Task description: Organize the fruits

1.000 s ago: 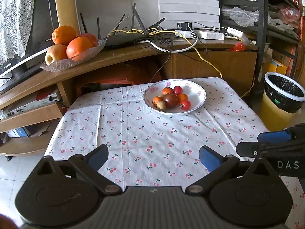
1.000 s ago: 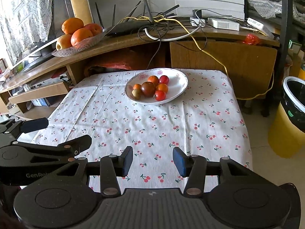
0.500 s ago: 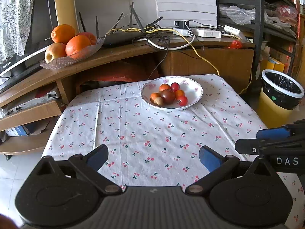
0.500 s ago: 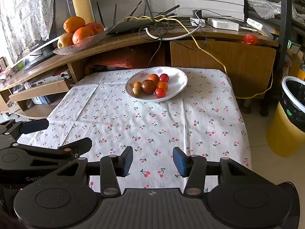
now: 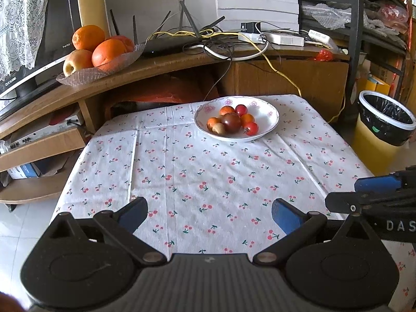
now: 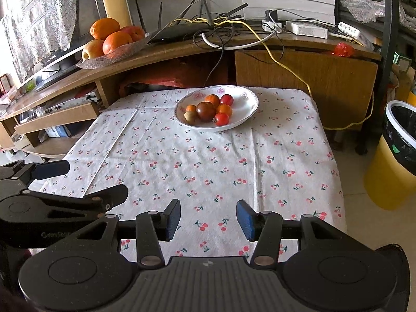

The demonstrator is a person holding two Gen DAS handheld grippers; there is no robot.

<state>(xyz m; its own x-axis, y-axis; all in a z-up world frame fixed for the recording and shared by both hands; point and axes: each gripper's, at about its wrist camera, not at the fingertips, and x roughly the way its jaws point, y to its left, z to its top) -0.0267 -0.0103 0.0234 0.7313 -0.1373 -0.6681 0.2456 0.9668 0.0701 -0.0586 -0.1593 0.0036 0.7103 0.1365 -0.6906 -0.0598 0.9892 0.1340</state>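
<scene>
The left claw (image 5: 209, 214) hangs over the near edge of the counter (image 5: 197, 171) with its blue-padded jaws spread wide and nothing between them; beside it, the right claw (image 6: 208, 219) is likewise parted and empty, though less widely. Further left, on the wooden shelf (image 5: 145, 70), a clear glass dish of oranges and an apple (image 5: 96, 52) sits well apart from the work. At the far side of the cherry-print cloth, the white floral-rimmed ceramic bowl (image 5: 270, 119) holds the small round red, orange and dark-brown fruits (image 5: 232, 122), heaped touching one another. They look light, smooth and easily bruised or rolled, so each is probably best pinched gently across its widest part from above.
</scene>
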